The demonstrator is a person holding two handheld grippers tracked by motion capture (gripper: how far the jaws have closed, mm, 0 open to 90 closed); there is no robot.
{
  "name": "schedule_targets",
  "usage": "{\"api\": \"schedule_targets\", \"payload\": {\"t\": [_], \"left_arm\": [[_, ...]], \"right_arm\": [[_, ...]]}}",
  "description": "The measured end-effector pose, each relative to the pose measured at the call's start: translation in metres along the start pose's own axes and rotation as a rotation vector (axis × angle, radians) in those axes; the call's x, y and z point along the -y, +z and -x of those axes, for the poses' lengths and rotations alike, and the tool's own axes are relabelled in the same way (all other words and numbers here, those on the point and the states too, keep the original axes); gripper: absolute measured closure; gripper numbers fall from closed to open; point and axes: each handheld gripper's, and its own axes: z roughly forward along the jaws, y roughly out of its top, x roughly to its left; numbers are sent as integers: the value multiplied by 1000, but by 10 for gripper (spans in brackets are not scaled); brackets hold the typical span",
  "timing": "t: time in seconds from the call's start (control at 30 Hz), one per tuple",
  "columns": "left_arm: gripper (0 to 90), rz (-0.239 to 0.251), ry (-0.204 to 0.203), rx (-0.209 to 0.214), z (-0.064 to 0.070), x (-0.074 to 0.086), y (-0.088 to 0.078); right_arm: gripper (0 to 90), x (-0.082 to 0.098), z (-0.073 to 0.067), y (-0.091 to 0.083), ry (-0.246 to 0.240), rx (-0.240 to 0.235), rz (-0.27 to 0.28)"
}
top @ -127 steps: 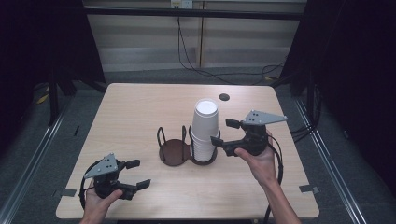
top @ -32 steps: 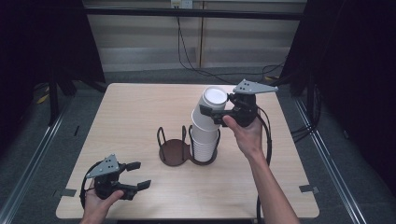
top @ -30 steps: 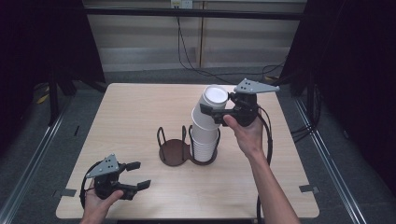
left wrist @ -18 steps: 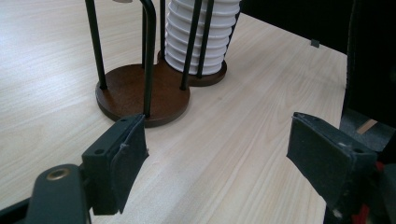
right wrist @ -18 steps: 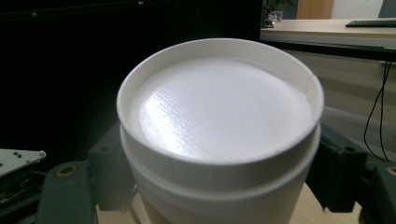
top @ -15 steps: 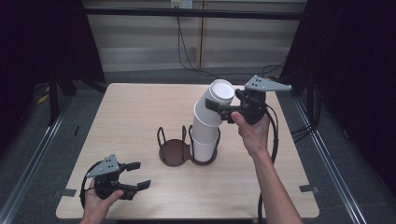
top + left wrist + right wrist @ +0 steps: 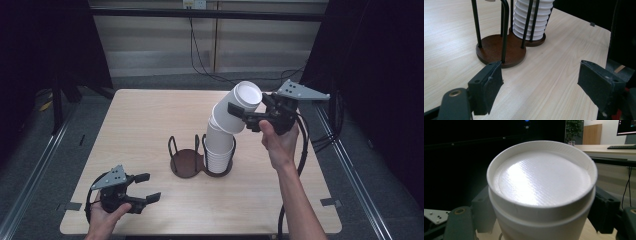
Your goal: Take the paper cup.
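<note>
A stack of white paper cups (image 7: 219, 150) stands upside down in the right ring of a dark brown two-ring cup holder (image 7: 184, 164). My right gripper (image 7: 241, 116) is shut on the top cups (image 7: 236, 111), which lean up and to the right off the stack. In the right gripper view the cup's white bottom (image 7: 541, 177) sits between the two jaws. My left gripper (image 7: 149, 187) rests near the table's front left corner, open with nothing in it. In the left gripper view it (image 7: 539, 82) faces the holder (image 7: 499, 47) and the stacked cups (image 7: 530, 22).
The holder's left ring is bare wood with black wire posts. The pale wooden table (image 7: 140, 125) ends close in front of my left hand. A black cable (image 7: 300, 150) hangs from the right gripper beside the forearm. Dark floor and rails surround the table.
My right gripper has risen and shifted right with the top cups, bending the upper stack over to the right. The left gripper has stayed put.
</note>
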Motion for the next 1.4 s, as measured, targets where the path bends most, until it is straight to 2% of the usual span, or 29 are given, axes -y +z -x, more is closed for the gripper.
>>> {"api": "schedule_targets", "payload": {"t": [0.2, 0.33, 0.47, 0.63, 0.77, 0.87, 0.9, 1.0, 1.07, 1.13, 1.23, 1.27, 1.33, 1.4], "left_arm": [[191, 11, 2, 1, 0, 0, -1], [192, 20, 2, 13, 3, 0, -2], [192, 37, 7, 9, 3, -3, -4], [189, 27, 8, 16, 4, -3, -4], [177, 34, 28, 16, 8, -5, -3], [159, 48, 49, 57, 11, -9, 1], [157, 60, 68, 69, 13, -11, 4], [159, 63, 78, 75, 20, -19, 12], [161, 31, 103, 83, 25, -23, 18], [161, 31, 110, 92, 26, -23, 19], [158, 48, 116, 87, 27, -26, 15], [158, 62, 117, 97, 27, -27, 14], [157, 87, 118, 90, 26, -30, 14], [158, 81, 123, 88, 27, -33, 15]], "right_arm": [[222, -4, -2, -11, -8, 4, -20], [222, 1, -5, -18, 2, -10, -43], [223, 8, -9, -26, 5, -14, -54], [224, 13, -15, -37, 20, -31, -67], [225, 17, -22, -42, 12, -39, -77], [225, 24, -25, -42, 20, -50, -92], [225, 25, -26, -42, 19, -51, -96], [225, 34, -30, -41, 14, -63, -114], [228, 42, -31, -41, 16, -84, -114], [228, 46, -32, -41, 20, -96, -109], [229, 55, -34, -38, 18, -98, -134], [229, 55, -34, -38, 18, -98, -134], [229, 60, -38, -35, 9, -102, -149], [229, 64, -43, -29, -7, -118, -166]]}}
